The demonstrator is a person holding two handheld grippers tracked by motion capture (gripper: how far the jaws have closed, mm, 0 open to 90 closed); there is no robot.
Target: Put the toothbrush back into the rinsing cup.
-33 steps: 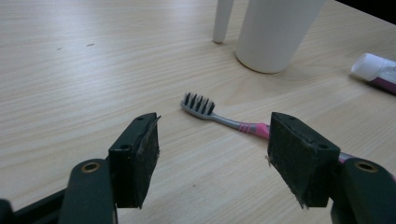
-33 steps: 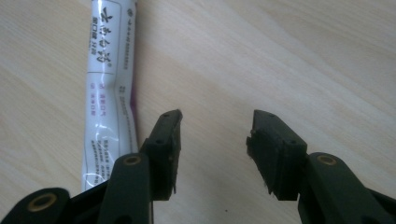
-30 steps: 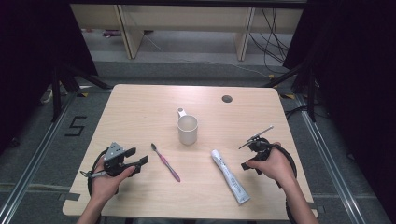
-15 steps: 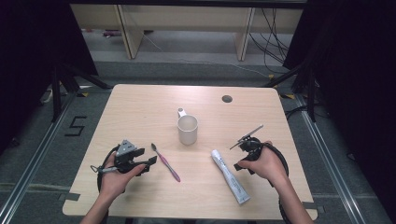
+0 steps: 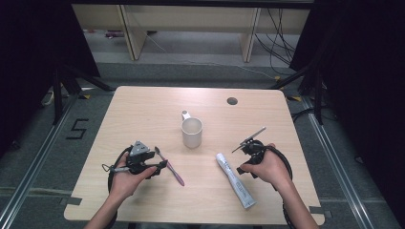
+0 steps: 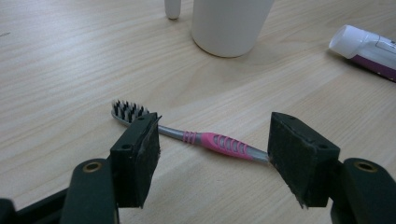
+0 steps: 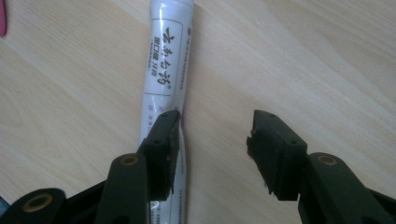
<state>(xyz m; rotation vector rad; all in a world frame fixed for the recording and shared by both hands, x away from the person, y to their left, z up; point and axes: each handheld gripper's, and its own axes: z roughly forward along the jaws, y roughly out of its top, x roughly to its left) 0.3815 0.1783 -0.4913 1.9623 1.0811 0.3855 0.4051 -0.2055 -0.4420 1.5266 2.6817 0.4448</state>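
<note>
As two handheld grippers are held low over a wooden table (image 5: 143,109), the left gripper (image 6: 212,154) is seen with its jaws spread wide on either side of a pink-and-grey toothbrush (image 6: 219,143) lying flat on the tabletop, neither pad pressing on it. The right gripper (image 7: 212,149) is held with jaws parted just above a white toothpaste tube (image 7: 166,60), one jaw over the tube, nothing gripped. Farther back, near the table's middle, a white mug (image 5: 191,132) is stood upright.
</note>
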